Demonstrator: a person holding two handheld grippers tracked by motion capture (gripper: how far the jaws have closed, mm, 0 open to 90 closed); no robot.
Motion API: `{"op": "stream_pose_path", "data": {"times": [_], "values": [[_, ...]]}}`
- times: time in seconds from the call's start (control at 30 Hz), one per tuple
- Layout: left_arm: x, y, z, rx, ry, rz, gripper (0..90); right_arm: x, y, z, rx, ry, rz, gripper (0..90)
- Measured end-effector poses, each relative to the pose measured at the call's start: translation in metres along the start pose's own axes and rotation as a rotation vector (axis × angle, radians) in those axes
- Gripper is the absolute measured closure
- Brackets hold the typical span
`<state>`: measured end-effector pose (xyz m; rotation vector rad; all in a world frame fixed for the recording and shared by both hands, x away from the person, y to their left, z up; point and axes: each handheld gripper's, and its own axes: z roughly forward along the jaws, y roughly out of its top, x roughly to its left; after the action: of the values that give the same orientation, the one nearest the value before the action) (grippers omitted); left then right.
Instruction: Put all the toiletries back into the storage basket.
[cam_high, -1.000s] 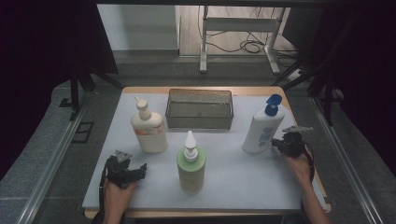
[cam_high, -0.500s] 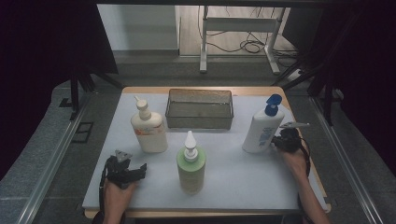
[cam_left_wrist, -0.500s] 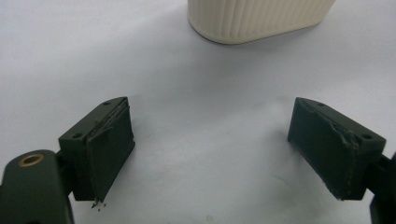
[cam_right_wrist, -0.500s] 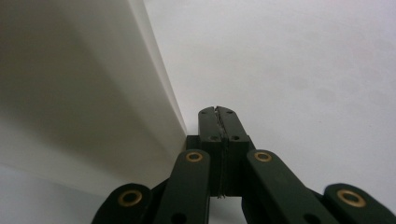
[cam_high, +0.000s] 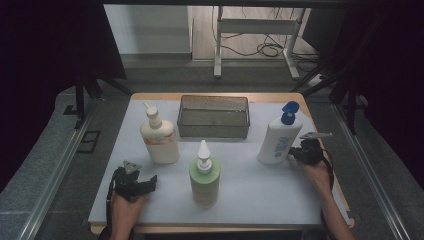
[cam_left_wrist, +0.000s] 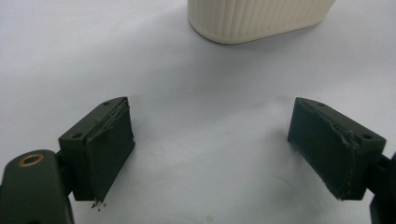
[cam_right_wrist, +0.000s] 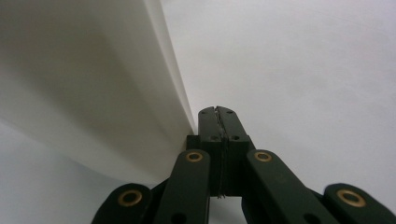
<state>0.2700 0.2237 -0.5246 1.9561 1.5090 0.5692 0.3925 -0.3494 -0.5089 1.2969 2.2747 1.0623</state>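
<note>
White plastic makes up the blue-capped pump bottle (cam_high: 278, 140), which stands at the right of the high view, a little above mid-height, on the pale sheet that covers the table (cam_high: 260, 190). The right hand-held gripper (cam_high: 299, 151) sits just to the bottom-right of that bottle, its black tip right against the bottle's lower body; whether it actually touches cannot be told from this view. The left hand-held gripper (cam_high: 150, 181) rests low on the table at the lower left of the frame, with a cream bottle with an orange label (cam_high: 159, 137) above it and a little to the right, apart from it. A green bottle with a white nozzle (cam_high: 204, 177) stands at the lower centre, between the two hands, and a dark mesh basket (cam_high: 214, 116) lies at the upper centre.

Going to the left gripper view, the left hand-held gripper (cam_left_wrist: 212, 154) stands wide, with bare table between its two pads, and the ribbed base of the cream bottle (cam_left_wrist: 257, 18) sits at the top of the frame, well clear of the tips.

Turning to the right gripper view, the right hand-held gripper (cam_right_wrist: 218, 112) is pressed fully together with nothing between its pads, and the white wall of the pump bottle (cam_right_wrist: 88, 79) fills the left of the frame, just beside the left side of the closed tip.
</note>
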Motion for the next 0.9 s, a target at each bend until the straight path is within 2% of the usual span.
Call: {"op": "stream_pose_path", "data": {"times": [0.57,0.9], "values": [[0.000,0.000,0.000,0.000,0.000,-0.001,13.7,0.025,-0.004,-0.002,0.006,0.047,-0.061,90.0],[0.000,0.000,0.000,-0.001,0.000,-0.002,13.7,0.034,-0.008,-0.004,0.005,0.068,-0.068,89.9]]}}
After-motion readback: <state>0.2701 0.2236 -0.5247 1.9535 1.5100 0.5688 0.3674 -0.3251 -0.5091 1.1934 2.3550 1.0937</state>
